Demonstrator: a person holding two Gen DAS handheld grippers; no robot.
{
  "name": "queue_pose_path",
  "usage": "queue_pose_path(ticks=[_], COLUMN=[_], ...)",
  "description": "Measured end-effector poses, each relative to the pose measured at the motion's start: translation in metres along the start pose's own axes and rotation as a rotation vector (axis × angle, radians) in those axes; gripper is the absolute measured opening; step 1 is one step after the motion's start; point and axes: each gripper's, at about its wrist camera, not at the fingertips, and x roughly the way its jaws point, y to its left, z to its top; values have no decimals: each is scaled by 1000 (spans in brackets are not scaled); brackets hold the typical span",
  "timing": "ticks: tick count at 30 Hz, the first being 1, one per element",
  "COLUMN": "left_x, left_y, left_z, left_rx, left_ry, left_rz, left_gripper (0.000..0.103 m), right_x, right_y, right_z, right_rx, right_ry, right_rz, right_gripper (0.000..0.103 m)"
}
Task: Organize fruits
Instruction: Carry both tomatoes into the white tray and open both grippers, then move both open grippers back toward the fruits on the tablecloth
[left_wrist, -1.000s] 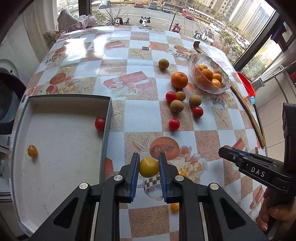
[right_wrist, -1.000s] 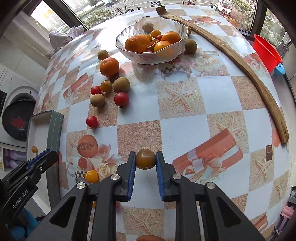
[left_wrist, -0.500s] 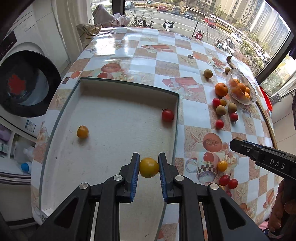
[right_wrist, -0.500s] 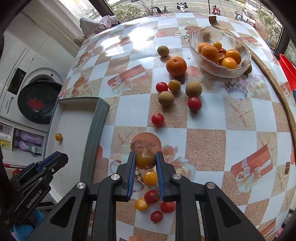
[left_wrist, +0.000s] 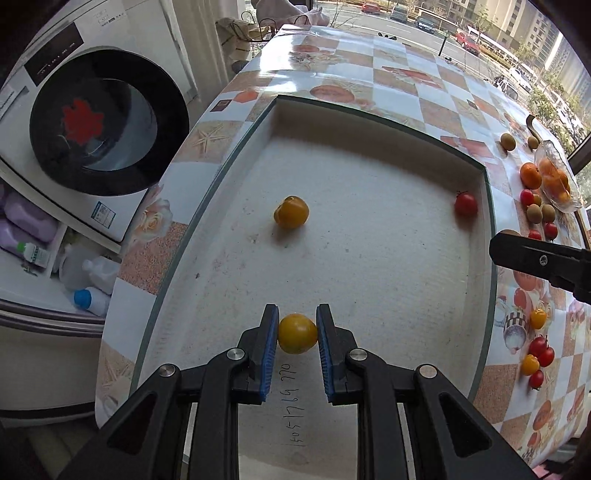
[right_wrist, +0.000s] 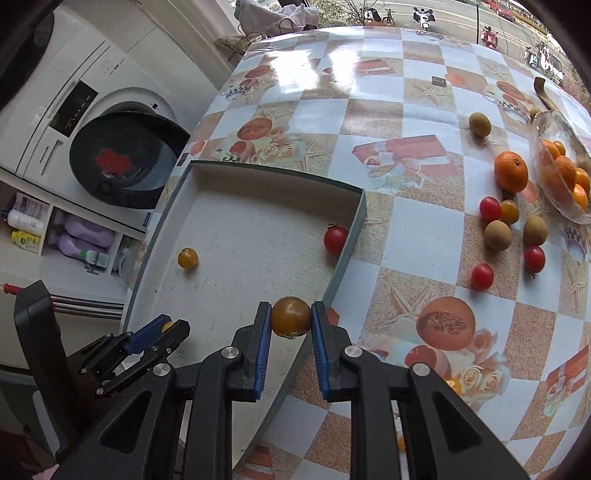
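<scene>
My left gripper (left_wrist: 297, 334) is shut on a yellow tomato (left_wrist: 297, 333) and holds it over the near part of the white tray (left_wrist: 369, 258). In the tray lie a yellow tomato (left_wrist: 291, 212) and a red tomato (left_wrist: 465, 204) by the right wall. My right gripper (right_wrist: 291, 317) is shut on a brownish-orange tomato (right_wrist: 291, 316) above the tray's right wall (right_wrist: 341, 258). The left gripper also shows in the right wrist view (right_wrist: 162, 330), low at the left. The right gripper's finger (left_wrist: 535, 258) enters the left wrist view from the right.
On the tablecloth right of the tray lie red tomatoes (right_wrist: 482, 277), brown round fruits (right_wrist: 497, 234), an orange (right_wrist: 511, 171) and a glass bowl (right_wrist: 543, 147) of oranges. More small tomatoes (left_wrist: 537, 354) lie near the table's front. A washing machine (left_wrist: 103, 122) stands left of the table.
Both grippers have moved left with their tomatoes. The left one is now well over the tray; the right one has gone from the tablecloth to the tray's right wall.
</scene>
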Motion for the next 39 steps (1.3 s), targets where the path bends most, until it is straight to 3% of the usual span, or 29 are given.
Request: queue_pose_path(ticks=[10,17,18,19,20,25,30,39], left_x=[14,13,13,12,9,3,-1,-21], left_y=[12,6,7,8,9,10,6,-40], left_z=[3,3,3,3,2,2,2,4], left_rx=[-28,20,22,22,18,53,61,163], left_ry=[27,20,18,15,-3,-20,-15,-55], left_rz=[33,66,81,88,89,99,79,15], left_gripper=[23,28,48,80,87,88,88,88], right_x=[34,49,51,50,50,38,11,-24], right_y=[12,15,16,18,20,31,24,-43], right_z=[5,5,5,5,5,5,6,-34], right_rx=[-23,-28,-30,-32,-38,-58,-26,96], right_ry=[53,95,94,92,90,42,-21,-44], right_rz=[-48,-57,-49,-37,-27,2,1,-130], right_gripper=[24,27,33,41,45,81,82,82])
